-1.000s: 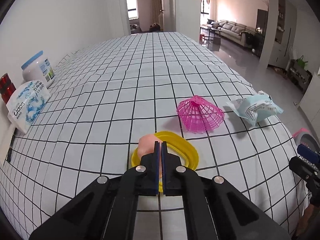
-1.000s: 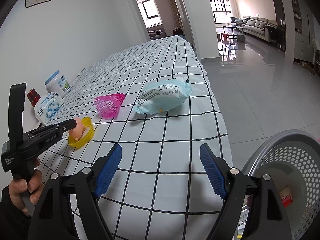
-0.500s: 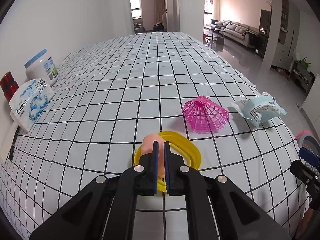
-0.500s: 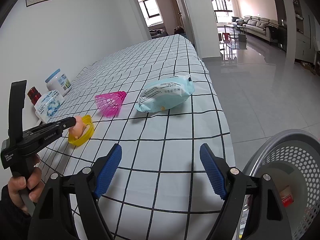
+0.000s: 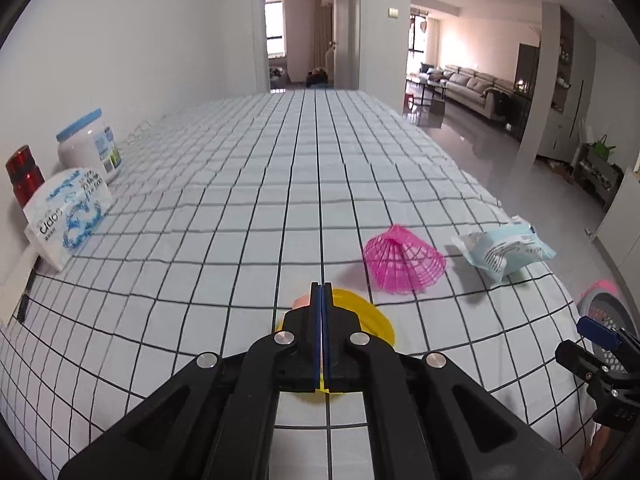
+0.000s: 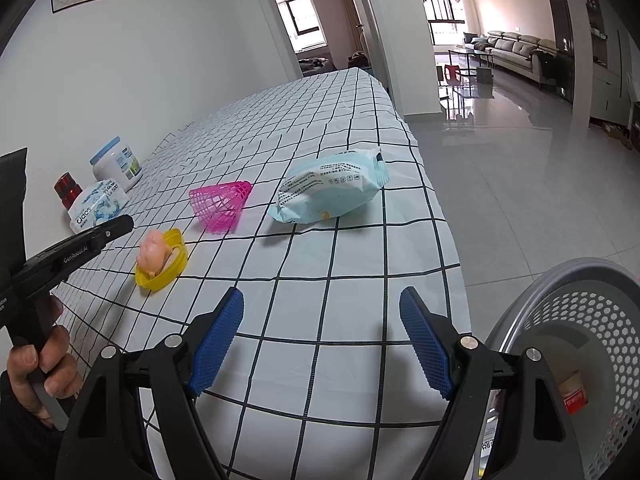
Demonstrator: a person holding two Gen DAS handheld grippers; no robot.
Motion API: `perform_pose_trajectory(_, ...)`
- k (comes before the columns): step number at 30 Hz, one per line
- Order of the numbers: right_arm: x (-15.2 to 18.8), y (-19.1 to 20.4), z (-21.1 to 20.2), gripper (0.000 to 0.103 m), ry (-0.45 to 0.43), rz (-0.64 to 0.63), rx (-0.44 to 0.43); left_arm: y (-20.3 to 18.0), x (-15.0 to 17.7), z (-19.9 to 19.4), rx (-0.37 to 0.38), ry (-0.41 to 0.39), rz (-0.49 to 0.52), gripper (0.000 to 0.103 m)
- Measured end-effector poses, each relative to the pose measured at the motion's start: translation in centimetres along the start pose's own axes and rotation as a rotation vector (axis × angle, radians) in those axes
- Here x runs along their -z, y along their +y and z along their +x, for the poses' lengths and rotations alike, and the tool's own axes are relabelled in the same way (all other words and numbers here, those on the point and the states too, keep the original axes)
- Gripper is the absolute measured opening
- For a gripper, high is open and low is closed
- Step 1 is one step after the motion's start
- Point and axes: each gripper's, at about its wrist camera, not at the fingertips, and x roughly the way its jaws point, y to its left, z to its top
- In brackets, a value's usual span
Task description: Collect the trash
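Left wrist view first: the left gripper (image 5: 321,292) has its fingers pressed flat together, blue pads meeting with nothing between them, and it sits above the near side of the yellow ring (image 5: 376,320) with the peach-coloured lump (image 5: 301,301) peeking out beside its tip. From the right wrist camera that same gripper (image 6: 122,224) is clearly apart from the ring (image 6: 164,268), which lies on the checked tablecloth (image 6: 340,288) with the lump (image 6: 152,252) resting in it. Further along the cloth is the pink mesh basket (image 5: 404,264), tipped on its side, and beyond it, near the table's edge, the pale blue wipes packet (image 5: 504,248), crumpled and lying flat.

The right gripper (image 6: 320,336) hangs over the table's near corner, fingers spread wide, holding nothing. Just to its right, off the table, stands the grey perforated bin (image 6: 600,320), with a red-and-white scrap (image 6: 574,394) lying inside.

Over against the wall a red canister (image 5: 24,172), a tissue pack (image 5: 68,216) and a white jar with a blue lid (image 5: 88,148) stand close together, well apart from the trash.
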Motion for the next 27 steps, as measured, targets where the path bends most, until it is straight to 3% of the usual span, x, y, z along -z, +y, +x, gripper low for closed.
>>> perform_pose_trajectory(7, 0.0, 0.1, 0.1, 0.077, 0.001, -0.001, -0.004, -0.2, 0.5, 1.0, -0.024, 0.044, 0.019, 0.007)
perform_pose_trajectory(10, 0.0, 0.1, 0.2, 0.077, 0.002, -0.002, -0.006, -0.6, 0.8, 1.3, -0.033, 0.054, 0.034, 0.024)
perform_pose_trajectory(12, 0.0, 0.1, 0.2, 0.077, 0.002, -0.002, -0.006, -0.8, 0.9, 1.3, -0.038, 0.054, 0.038, 0.041)
perform_pose_trajectory(14, 0.0, 0.1, 0.2, 0.077, 0.001, -0.001, -0.006, -0.9, 0.9, 1.2, -0.044, 0.045, 0.043, 0.046)
perform_pose_trajectory(19, 0.0, 0.1, 0.3, 0.077, 0.001, -0.002, -0.008, -1.3, 1.2, 2.1, -0.053, 0.075, 0.062, 0.046)
perform_pose_trajectory(23, 0.0, 0.1, 0.2, 0.077, 0.002, -0.002, -0.009, -1.5, 1.4, 2.4, -0.074, 0.081, 0.078, 0.032)
perform_pose_trajectory(27, 0.0, 0.1, 0.2, 0.077, 0.002, -0.002, -0.009, -1.6, 1.4, 2.0, -0.057, 0.071, 0.077, 0.031)
